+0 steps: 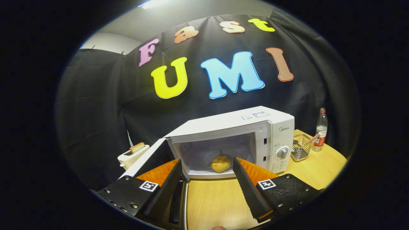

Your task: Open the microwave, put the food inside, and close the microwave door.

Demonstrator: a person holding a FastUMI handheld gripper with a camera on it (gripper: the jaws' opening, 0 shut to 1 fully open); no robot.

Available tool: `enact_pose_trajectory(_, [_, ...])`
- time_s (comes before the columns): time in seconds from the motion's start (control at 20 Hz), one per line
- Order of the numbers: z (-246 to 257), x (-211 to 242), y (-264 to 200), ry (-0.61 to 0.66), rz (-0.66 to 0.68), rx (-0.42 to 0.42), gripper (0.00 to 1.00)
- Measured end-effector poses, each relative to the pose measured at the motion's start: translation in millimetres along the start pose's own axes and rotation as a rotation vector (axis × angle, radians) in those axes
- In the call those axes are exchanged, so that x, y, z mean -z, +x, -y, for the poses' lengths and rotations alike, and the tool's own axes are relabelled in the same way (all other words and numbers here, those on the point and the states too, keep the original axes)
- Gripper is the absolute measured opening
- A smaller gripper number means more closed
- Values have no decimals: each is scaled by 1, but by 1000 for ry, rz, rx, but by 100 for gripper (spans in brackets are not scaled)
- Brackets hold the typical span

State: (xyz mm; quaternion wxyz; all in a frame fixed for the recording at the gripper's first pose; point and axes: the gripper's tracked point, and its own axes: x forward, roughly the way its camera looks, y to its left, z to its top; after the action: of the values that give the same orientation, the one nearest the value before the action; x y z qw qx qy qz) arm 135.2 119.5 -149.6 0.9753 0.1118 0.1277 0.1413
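A white microwave (243, 127) stands on the wooden table (217, 204) with its door (150, 159) swung open to the left. Inside its cavity a piece of yellow-brown food (220, 163) rests on the turntable. My gripper (207, 167) is open, fingers spread wide, with nothing between them. It hovers just in front of the microwave's opening. The food lies beyond the fingertips, inside the oven. The left finger (166, 188) overlaps the open door's lower edge, and whether they touch I cannot tell.
A white toaster (132, 155) with a slice of bread stands left of the open door. Right of the microwave sit a small wire basket (301, 147) and a clear bottle (320, 129) with a red label. Bare wooden tabletop lies under the gripper.
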Motion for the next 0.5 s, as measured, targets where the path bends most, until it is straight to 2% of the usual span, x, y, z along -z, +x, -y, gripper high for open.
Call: enact_pose_trajectory(0.5, [-85, 4, -112, -23, 13, -136, 97])
